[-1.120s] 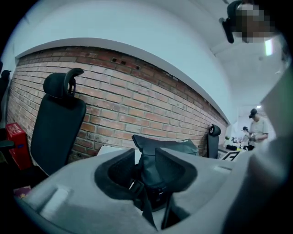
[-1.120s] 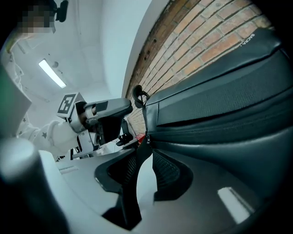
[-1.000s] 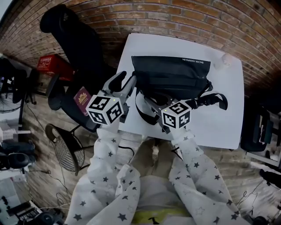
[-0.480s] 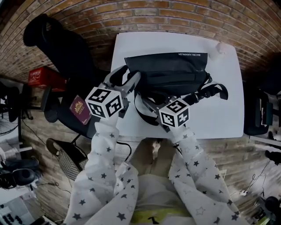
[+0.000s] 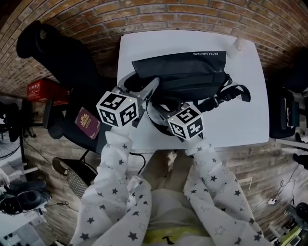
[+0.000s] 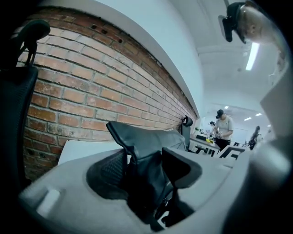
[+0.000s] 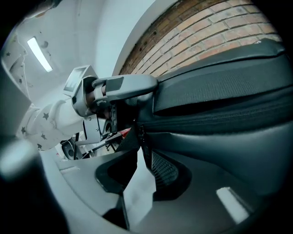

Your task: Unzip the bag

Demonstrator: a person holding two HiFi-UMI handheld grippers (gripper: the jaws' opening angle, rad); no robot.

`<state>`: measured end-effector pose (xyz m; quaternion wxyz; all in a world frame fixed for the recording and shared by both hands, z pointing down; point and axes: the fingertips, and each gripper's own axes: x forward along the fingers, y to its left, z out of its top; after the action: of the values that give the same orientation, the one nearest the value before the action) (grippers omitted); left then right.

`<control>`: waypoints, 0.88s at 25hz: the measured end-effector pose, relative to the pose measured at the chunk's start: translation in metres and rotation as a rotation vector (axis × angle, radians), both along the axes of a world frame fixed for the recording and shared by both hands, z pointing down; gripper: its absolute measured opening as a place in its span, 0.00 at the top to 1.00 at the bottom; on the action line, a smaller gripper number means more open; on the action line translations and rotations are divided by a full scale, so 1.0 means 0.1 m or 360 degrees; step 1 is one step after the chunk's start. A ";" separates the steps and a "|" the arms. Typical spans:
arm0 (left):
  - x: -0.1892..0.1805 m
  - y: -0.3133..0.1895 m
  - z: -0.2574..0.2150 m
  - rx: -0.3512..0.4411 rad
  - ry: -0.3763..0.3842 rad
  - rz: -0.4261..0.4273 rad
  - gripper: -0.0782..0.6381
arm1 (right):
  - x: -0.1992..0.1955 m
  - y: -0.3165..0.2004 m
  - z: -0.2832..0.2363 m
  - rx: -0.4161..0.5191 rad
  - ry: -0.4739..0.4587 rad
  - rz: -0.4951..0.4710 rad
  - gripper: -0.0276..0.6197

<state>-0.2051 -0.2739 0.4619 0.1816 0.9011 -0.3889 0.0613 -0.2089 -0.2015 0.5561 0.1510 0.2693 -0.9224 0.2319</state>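
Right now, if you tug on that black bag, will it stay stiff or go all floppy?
Probably floppy: the black bag sags flat on the white table, and its corner creases in the left gripper view. Its strap lies in limp loops, so it would likely dangle. The skin looks smooth, so maybe a bit slippery.

brick wall, white table, black chair

Dim head view, fisheye-curved edges, ceiling strip-light glare
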 end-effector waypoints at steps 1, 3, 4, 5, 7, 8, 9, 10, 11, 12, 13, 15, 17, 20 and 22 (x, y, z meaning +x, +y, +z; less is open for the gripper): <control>0.00 -0.01 0.00 -0.0003 0.0011 -0.0003 0.57 | -0.01 -0.01 0.01 0.0005 0.0020 0.0003 0.79; 0.01 -0.01 0.00 -0.0018 0.0026 0.0006 0.58 | 0.00 -0.02 0.02 0.0010 0.0055 0.0017 0.79; 0.03 -0.01 0.01 -0.0023 0.0020 0.0017 0.59 | 0.01 -0.02 0.03 0.0010 0.0067 0.0030 0.79; 0.04 0.00 0.01 -0.0027 0.0013 0.0025 0.60 | 0.03 -0.03 0.03 0.0010 0.0075 0.0043 0.80; 0.06 0.01 -0.01 -0.0024 0.0007 0.0025 0.60 | 0.05 -0.03 0.03 0.0013 0.0087 0.0065 0.82; 0.07 0.02 -0.02 -0.0020 0.0007 0.0023 0.60 | 0.05 -0.03 0.02 0.0015 0.0093 0.0071 0.82; 0.07 0.02 -0.02 -0.0017 0.0008 0.0022 0.60 | 0.05 -0.03 0.02 0.0016 0.0100 0.0075 0.82; 0.07 0.03 -0.02 -0.0016 0.0010 0.0024 0.60 | 0.05 -0.04 0.02 0.0016 0.0110 0.0078 0.83; 0.07 0.03 -0.02 -0.0017 0.0012 0.0027 0.61 | 0.04 -0.05 0.02 0.0015 0.0122 0.0082 0.83; 0.05 0.02 -0.01 -0.0018 0.0015 0.0030 0.61 | 0.03 -0.06 0.04 0.0017 0.0135 0.0085 0.84; 0.04 0.02 -0.01 -0.0018 0.0017 0.0032 0.61 | 0.02 -0.07 0.05 0.0021 0.0148 0.0088 0.85; 0.03 0.01 0.00 -0.0015 0.0020 0.0032 0.61 | 0.01 -0.08 0.06 0.0038 0.0171 0.0083 0.88; 0.03 0.01 0.01 -0.0011 0.0018 0.0030 0.61 | -0.01 -0.06 0.06 0.0053 0.0172 0.0056 0.89; 0.04 0.01 0.01 -0.0006 0.0013 0.0034 0.61 | -0.01 -0.03 0.02 0.0052 0.0118 0.0033 0.90; 0.04 0.01 0.01 -0.0003 0.0010 0.0036 0.61 | -0.02 -0.02 0.00 0.0057 0.0092 0.0026 0.93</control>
<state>-0.2006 -0.2733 0.4629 0.1830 0.9055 -0.3779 0.0610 -0.2107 -0.2032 0.5562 0.1708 0.2861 -0.9194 0.2089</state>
